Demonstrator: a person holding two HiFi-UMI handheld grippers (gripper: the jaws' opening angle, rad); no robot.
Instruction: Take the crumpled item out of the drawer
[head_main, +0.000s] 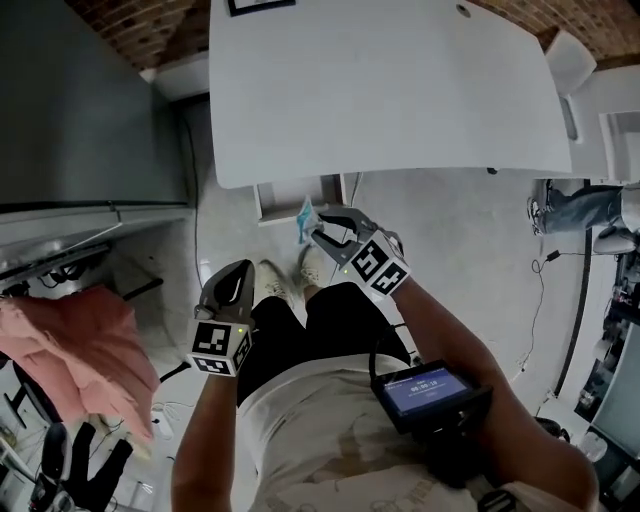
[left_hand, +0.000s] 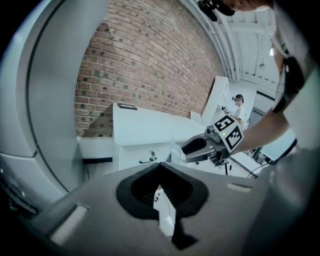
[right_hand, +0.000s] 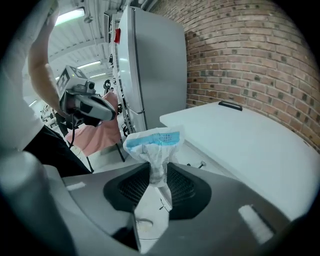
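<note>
The crumpled item, a white packet with a blue band, is pinched by its lower end between the pads of my right gripper, which is shut on it. From the head view the packet hangs at the tip of the right gripper, in the air in front of the white drawer unit under the table. My left gripper hovers lower left, its jaws together and empty. The left gripper view also catches the right gripper with the packet beside the drawer fronts.
A white table spans the top with a black frame on its far edge. A tall grey cabinet stands left, with pink cloth on a rack below it. A screen device is strapped to the right forearm. Cables trail at right.
</note>
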